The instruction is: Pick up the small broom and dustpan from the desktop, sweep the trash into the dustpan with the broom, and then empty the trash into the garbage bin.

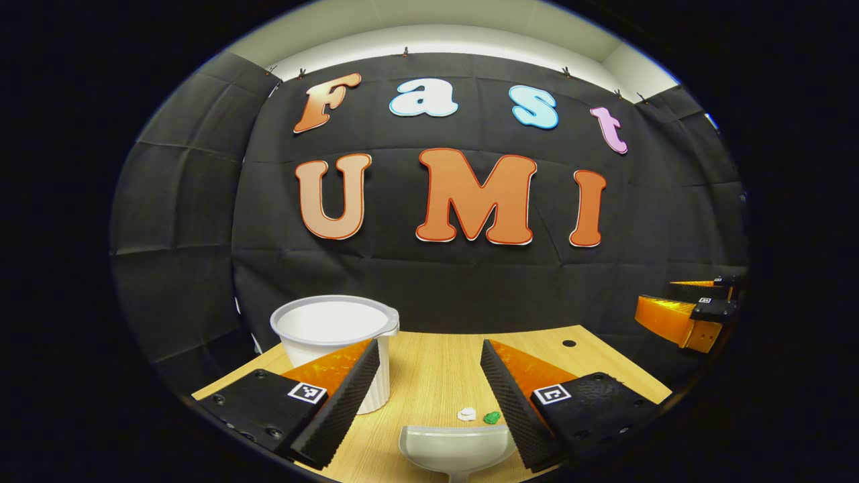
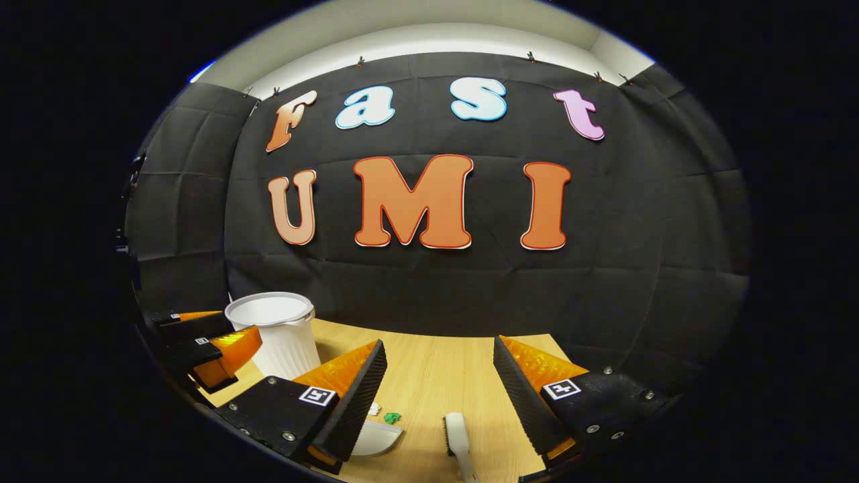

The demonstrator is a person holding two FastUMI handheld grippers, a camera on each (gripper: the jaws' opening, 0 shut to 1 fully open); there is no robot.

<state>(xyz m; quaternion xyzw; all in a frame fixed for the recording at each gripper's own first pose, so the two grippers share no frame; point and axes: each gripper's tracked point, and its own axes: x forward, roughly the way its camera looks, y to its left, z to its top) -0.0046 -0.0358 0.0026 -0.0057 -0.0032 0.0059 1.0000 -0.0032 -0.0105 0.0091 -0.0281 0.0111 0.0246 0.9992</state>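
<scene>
So both my tools are hanging above the desk [image 1: 436, 362] with nothing in them. In the left gripper view my left tool [image 1: 429, 396] is spread wide, fingers well apart, and the dustpan [image 1: 456, 448] sits right at the bottom centre of the frame between the fingers, flat on the wood, not touched by either one. Just past its front lip there's a white scrap [image 1: 466, 414] and a green scrap [image 1: 492, 417], side by side, close to the inner edge of the finger on the right of the frame. The white garbage bin [image 1: 335, 335] stands upright in the lower left, partly behind the finger on that side. Over at the right edge of that frame I can see my right tool [image 1: 698, 312], up off the desk.

In the right gripper view my right tool [image 2: 439, 396] is released too, fingers wide. The small broom [image 2: 458, 436] lies at bottom centre between them, handle running off the bottom of the frame, untouched. The dustpan pokes out from behind the finger on the left of the frame, scraps just above it, and the bin is further left, near my left tool [image 2: 201, 349].
</scene>
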